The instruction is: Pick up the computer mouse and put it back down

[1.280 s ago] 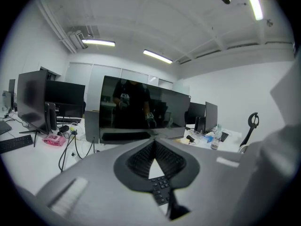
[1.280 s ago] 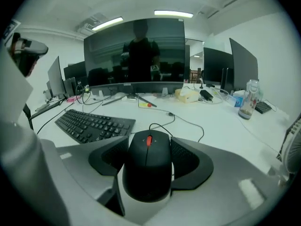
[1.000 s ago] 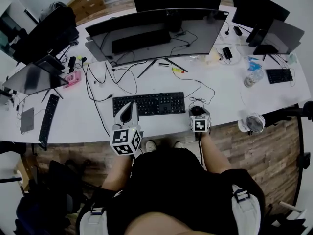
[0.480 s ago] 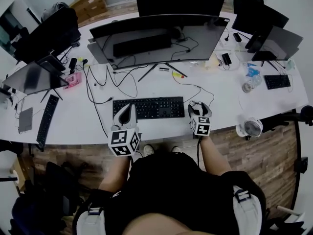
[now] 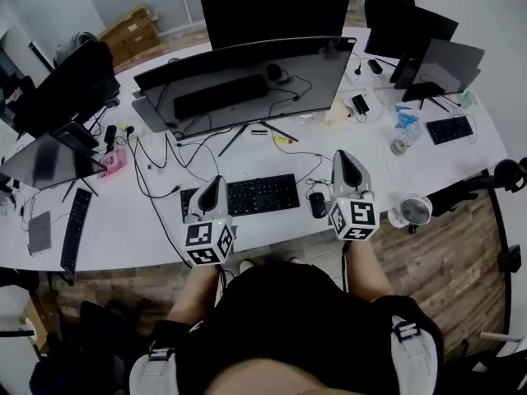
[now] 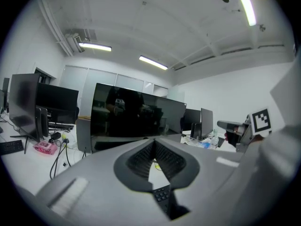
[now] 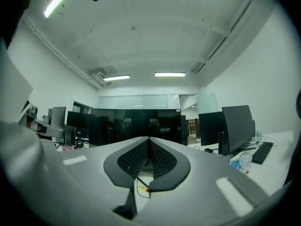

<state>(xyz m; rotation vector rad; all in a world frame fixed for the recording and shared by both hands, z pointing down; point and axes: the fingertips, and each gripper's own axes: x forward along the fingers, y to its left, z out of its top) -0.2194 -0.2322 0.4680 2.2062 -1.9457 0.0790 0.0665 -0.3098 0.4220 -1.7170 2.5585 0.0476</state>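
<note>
Mouse (image 5: 318, 205) lies on the desk (image 5: 132, 229) at centre right of the head view, just right of the keyboard (image 5: 247, 196), its long axis running up the frame. The right claw (image 5: 346, 160) is nearer. Its jaws are together on nothing, and its tip points past the mouse, up-frame and to the right. The left claw (image 5: 209, 189), also closed and empty, hangs over the keyboard's left end. Only the head view shows the mouse; the right gripper view looks level at monitors (image 7: 127, 121).

Office: long white desk (image 5: 123, 225), monitors (image 5: 247, 76), keyboards (image 5: 243, 196), strip lights (image 6: 153, 62).
</note>
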